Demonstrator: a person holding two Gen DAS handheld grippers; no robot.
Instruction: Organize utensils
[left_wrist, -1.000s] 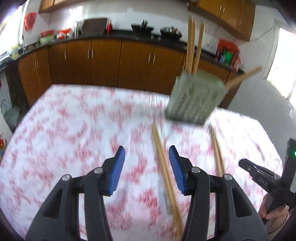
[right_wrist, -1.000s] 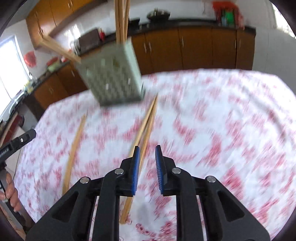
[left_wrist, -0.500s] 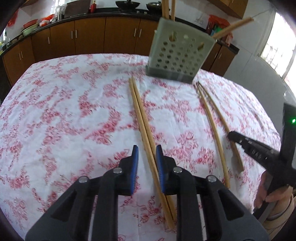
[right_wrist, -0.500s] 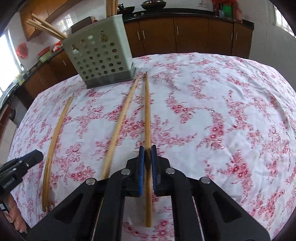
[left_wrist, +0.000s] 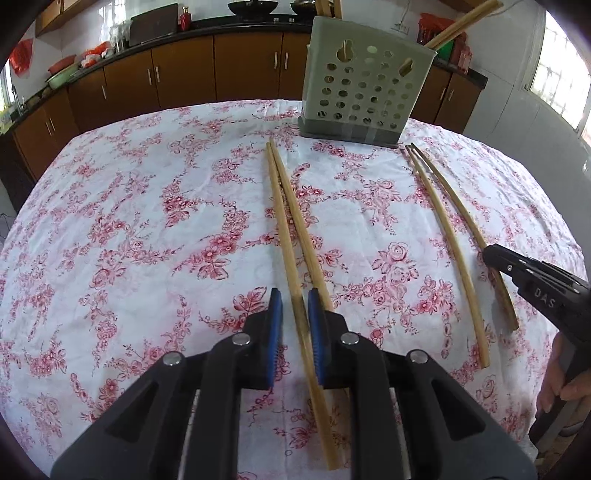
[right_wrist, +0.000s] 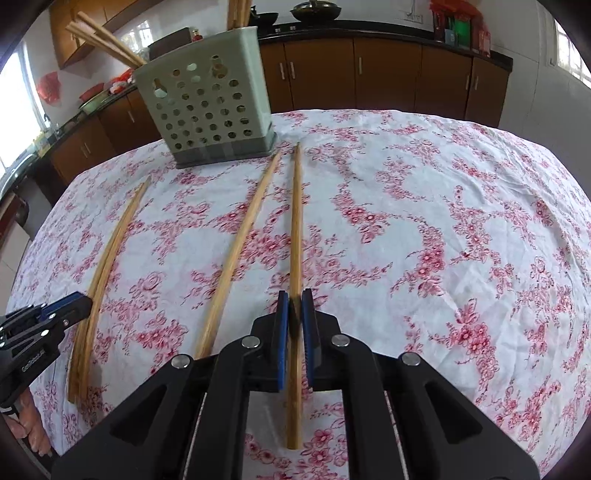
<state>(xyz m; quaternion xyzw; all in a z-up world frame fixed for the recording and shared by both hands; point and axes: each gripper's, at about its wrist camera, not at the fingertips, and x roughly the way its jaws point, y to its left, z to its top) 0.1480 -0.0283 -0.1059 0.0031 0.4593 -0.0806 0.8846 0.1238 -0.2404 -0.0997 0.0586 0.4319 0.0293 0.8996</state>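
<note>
Two pairs of wooden chopsticks lie on the flowered tablecloth in front of a grey-green perforated holder (left_wrist: 369, 85) (right_wrist: 207, 107), which has several chopsticks standing in it. My left gripper (left_wrist: 294, 295) straddles one chopstick (left_wrist: 282, 221) of the left pair. Its jaws are closing, and a thin gap still shows beside the left pad. The twin chopstick (left_wrist: 297, 221) runs under the right finger. My right gripper (right_wrist: 294, 297) is shut on the outer chopstick (right_wrist: 295, 221) of the other pair, whose mate (right_wrist: 240, 240) lies just left of it.
The tablecloth (left_wrist: 147, 221) covers a round table whose edge drops off on all sides. Brown kitchen cabinets (left_wrist: 184, 74) and a worktop stand behind it. The other gripper shows at each view's edge, the right gripper (left_wrist: 491, 254) and the left gripper (right_wrist: 79, 302), each with a hand below it.
Both grippers came down close to the table. The left jaws narrowed from wide open around one chopstick. The right jaws closed onto a chopstick.
</note>
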